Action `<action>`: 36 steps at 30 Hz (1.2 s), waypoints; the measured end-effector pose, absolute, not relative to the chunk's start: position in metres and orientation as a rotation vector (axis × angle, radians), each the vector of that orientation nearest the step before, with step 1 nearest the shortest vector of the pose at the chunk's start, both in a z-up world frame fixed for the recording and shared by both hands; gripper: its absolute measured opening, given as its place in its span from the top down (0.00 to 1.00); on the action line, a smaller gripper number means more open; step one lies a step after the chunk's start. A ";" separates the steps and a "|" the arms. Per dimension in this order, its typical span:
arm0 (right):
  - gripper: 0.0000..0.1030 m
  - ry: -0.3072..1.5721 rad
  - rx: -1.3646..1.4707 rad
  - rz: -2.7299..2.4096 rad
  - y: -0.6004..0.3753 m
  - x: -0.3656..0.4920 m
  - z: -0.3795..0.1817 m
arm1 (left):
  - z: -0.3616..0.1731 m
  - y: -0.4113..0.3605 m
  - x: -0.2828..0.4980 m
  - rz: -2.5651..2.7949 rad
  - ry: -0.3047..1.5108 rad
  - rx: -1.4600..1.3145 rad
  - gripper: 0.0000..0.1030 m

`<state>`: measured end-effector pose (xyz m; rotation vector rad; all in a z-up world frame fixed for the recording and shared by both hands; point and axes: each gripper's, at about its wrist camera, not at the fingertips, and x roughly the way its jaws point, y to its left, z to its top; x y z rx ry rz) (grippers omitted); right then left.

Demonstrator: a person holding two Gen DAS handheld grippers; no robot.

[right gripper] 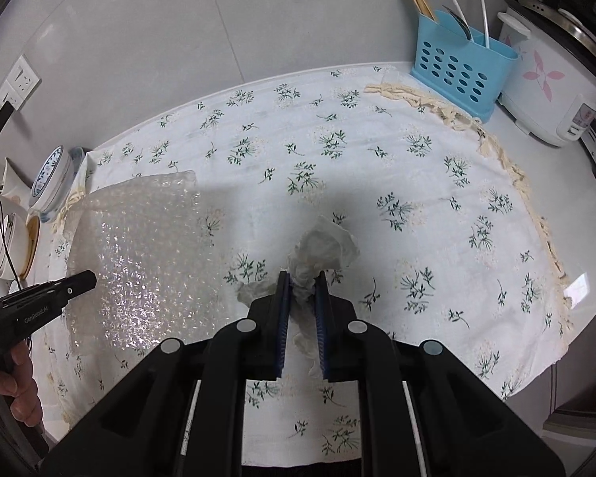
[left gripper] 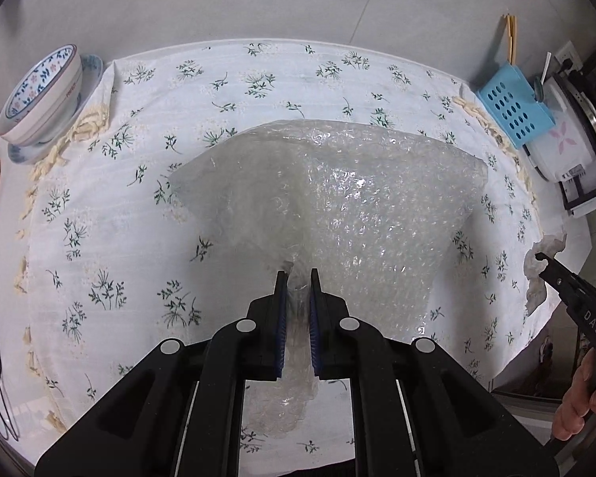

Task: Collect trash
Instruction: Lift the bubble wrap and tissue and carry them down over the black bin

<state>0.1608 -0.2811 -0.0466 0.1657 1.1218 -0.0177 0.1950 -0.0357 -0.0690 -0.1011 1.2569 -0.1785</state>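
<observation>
So my left gripper (left gripper: 298, 274) is clamped on a bunched corner of the bubble wrap (left gripper: 337, 198), and the sheet fans out away from the fingers, long axis running from the pinch toward the far edge of the flowery tablecloth (left gripper: 99, 238), hanging just above it. My right gripper (right gripper: 302, 276) is pinched tight on a crumpled tissue (right gripper: 326, 244), which sticks out past the tips, pointing away from me over the cloth. Only the right view shows the wall sockets (right gripper: 18, 83) and the blue utensil caddy (right gripper: 461, 63) full-on; the left view gets the patterned bowl (left gripper: 39, 91) on its saucer way better.
</observation>
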 end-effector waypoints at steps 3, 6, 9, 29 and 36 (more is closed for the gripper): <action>0.89 1.118 0.173 -0.014 -0.282 0.150 -0.045 | -0.068 -0.037 0.185 -0.182 1.254 -0.099 0.92; 0.89 1.123 0.186 0.002 -0.282 0.140 -0.044 | -0.065 -0.038 0.176 -0.195 1.247 -0.097 0.92; 0.89 1.120 0.189 0.010 -0.282 0.130 -0.043 | -0.061 -0.040 0.166 -0.197 1.240 -0.095 0.92; 0.89 1.100 0.179 0.074 -0.293 0.069 -0.030 | -0.052 -0.062 0.101 -0.184 1.216 -0.091 0.92; 0.89 1.096 0.165 0.101 -0.300 0.047 -0.030 | -0.056 -0.068 0.075 -0.177 1.229 -0.119 0.92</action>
